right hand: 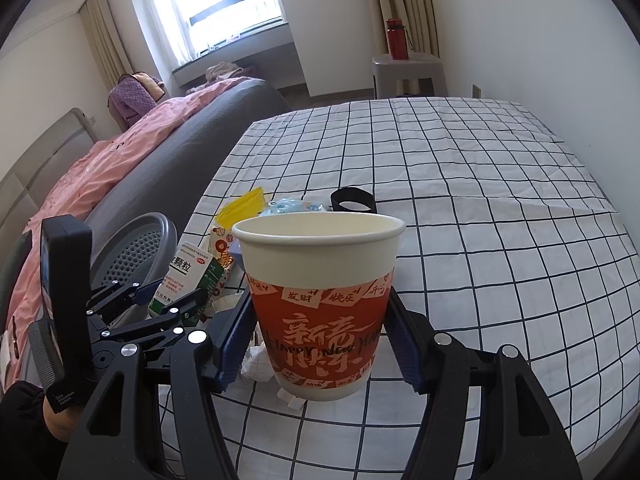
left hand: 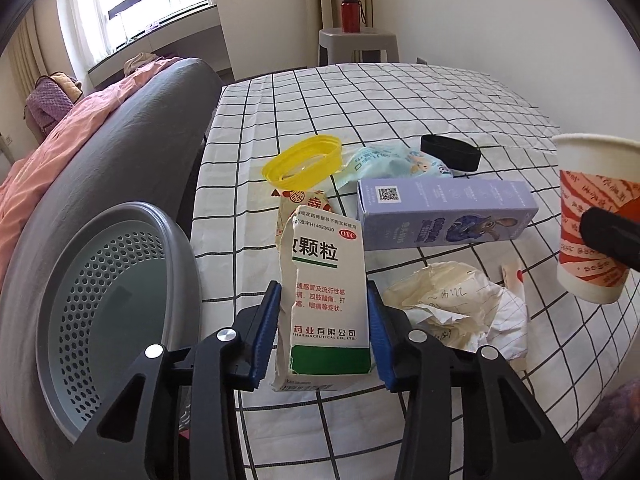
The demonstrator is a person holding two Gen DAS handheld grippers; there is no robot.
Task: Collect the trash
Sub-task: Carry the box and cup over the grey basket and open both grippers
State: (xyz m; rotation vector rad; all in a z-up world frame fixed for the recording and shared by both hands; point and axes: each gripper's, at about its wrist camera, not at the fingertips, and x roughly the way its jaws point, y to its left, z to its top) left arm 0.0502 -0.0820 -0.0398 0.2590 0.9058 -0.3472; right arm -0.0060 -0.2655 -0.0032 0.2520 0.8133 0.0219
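On the checked tablecloth (left hand: pixel 400 92) lies a heap of trash. My left gripper (left hand: pixel 324 286) is shut on a torn white and green medicine box (left hand: pixel 320 256), with both blue pads pressed on its sides. The right wrist view shows that box (right hand: pixel 192 276) in the left gripper (right hand: pixel 172 296), beside the basket (right hand: pixel 136 248). My right gripper (right hand: pixel 319 300) is shut on a red and white paper cup (right hand: pixel 316 256), upright and lifted off the cloth. The cup (left hand: pixel 592 216) also shows at the right edge of the left wrist view.
A grey perforated basket (left hand: pixel 120 280) stands left of the table. Left on the cloth are a yellow ring lid (left hand: pixel 304 158), a purple carton (left hand: pixel 444 212), crumpled paper (left hand: pixel 452 304), a pale blue wrapper (left hand: pixel 392 160), a black ring (left hand: pixel 450 152). A grey bed frame (left hand: pixel 120 128) runs along the left.
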